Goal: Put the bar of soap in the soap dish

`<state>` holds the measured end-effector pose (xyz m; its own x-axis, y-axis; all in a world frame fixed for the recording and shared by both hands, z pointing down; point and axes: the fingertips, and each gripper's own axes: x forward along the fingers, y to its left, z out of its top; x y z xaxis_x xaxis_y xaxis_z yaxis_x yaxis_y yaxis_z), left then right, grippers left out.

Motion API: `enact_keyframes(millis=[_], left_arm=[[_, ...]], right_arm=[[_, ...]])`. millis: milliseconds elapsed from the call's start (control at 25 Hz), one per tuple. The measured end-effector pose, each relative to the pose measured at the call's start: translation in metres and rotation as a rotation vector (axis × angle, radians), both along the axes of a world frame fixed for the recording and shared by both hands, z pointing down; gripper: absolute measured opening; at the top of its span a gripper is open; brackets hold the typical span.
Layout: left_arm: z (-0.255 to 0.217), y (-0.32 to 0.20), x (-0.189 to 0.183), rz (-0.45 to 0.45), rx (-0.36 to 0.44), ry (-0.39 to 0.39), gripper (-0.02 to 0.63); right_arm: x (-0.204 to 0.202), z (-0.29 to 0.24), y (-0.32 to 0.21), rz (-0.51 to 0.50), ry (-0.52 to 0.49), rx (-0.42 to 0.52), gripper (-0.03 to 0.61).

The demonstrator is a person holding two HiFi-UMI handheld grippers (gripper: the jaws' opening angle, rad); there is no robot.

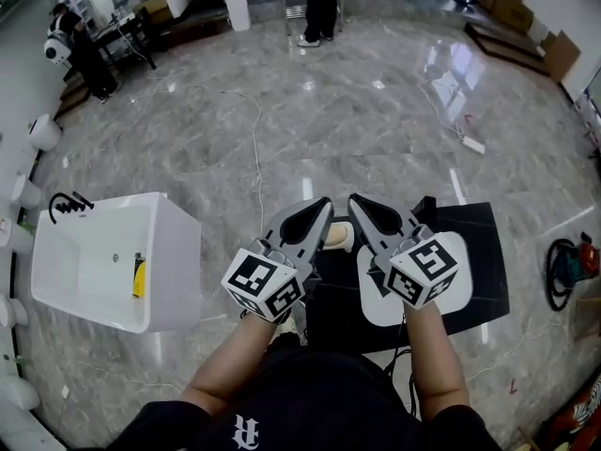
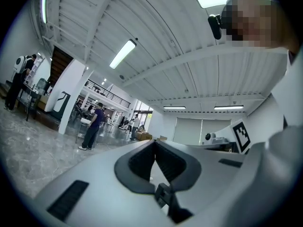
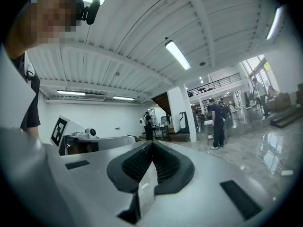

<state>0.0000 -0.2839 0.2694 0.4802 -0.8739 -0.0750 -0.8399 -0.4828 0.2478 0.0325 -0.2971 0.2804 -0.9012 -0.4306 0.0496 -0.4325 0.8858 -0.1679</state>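
Observation:
Both grippers are held up level, side by side, over a black table (image 1: 481, 228). In the head view my left gripper (image 1: 325, 203) and my right gripper (image 1: 355, 199) both have their jaws closed with nothing in them. The left gripper view shows the left gripper (image 2: 155, 144) with its pads meeting at the tip, empty. The right gripper view shows the same for the right gripper (image 3: 151, 145). Below and between them a cream-coloured rounded thing (image 1: 340, 237) lies on the table, mostly hidden; I cannot tell whether it is the soap or the dish. A white mat (image 1: 460, 263) lies under the right gripper.
A white bathtub (image 1: 174, 252) with a black tap (image 1: 68, 205) and a yellow item (image 1: 139, 276) inside stands at the left. A white cable (image 1: 255, 148) runs over the grey marble floor. People (image 1: 321, 7) stand far back. A coiled hose (image 1: 563, 269) lies at the right.

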Motion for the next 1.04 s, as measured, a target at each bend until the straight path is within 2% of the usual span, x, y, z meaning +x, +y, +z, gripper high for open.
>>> enact_keyframes(millis=[280,440,1040], left_arm=[[-0.002,-0.005,0.014,0.003,0.002,-0.058,0.008],[0.004,-0.007,0.016,0.002,-0.013,-0.056,0.008],[0.009,-0.004,0.022,0.012,-0.017,-0.056,0.008]], right_arm=[[0.006,-0.006,-0.003,0.023,-0.043,-0.002,0.006],[0.01,0.001,-0.006,0.029,-0.053,-0.024,0.006],[0.011,-0.002,-0.005,0.026,-0.05,-0.01,0.006]])
